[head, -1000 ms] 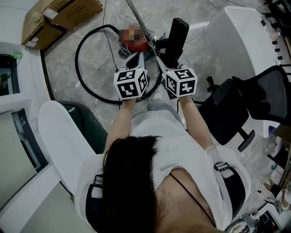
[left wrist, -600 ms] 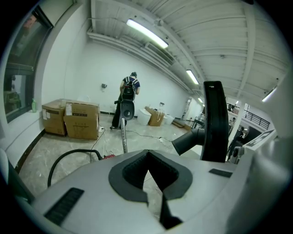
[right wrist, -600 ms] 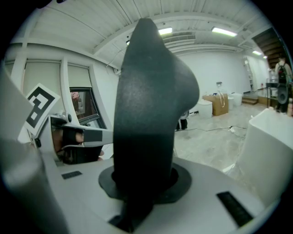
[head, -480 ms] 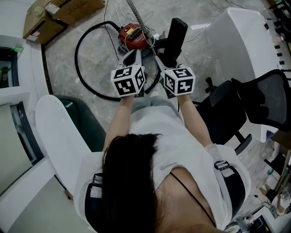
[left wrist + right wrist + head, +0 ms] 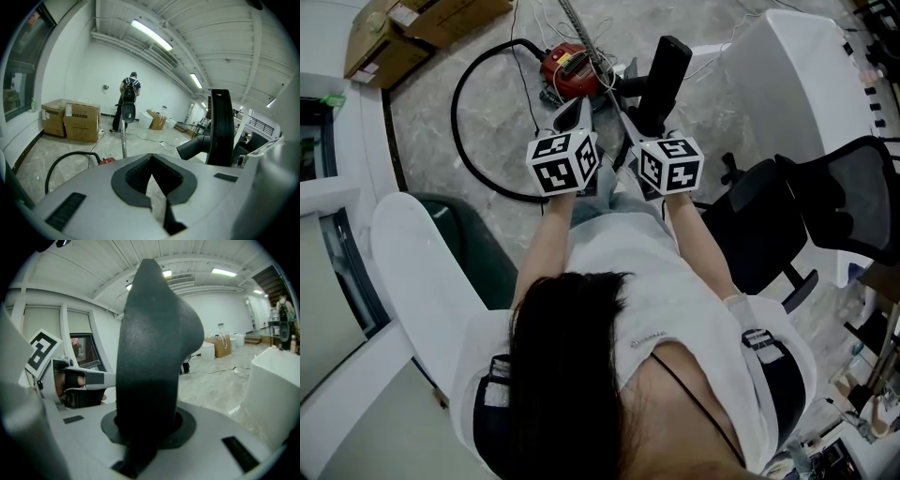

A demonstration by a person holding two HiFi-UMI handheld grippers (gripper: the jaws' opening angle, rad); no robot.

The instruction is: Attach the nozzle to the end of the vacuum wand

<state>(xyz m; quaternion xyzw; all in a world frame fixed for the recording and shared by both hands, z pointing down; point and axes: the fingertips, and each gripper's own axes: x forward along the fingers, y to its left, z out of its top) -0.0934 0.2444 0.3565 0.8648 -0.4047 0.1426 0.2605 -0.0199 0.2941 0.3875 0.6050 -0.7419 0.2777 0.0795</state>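
Now the right claw [image 5: 639, 120] clamps the black nozzle [image 5: 150, 348] upright between its jaws; the left claw [image 5: 151, 164] is closed and empty. Joining seems not yet begun: next, carry the nozzle to the wand [image 5: 123, 140], seemingly standing ahead of the left claw.

R gripper [image 5: 637, 120] on black nozzle [image 5: 665, 67], L gripper [image 5: 577, 114] prob. empty
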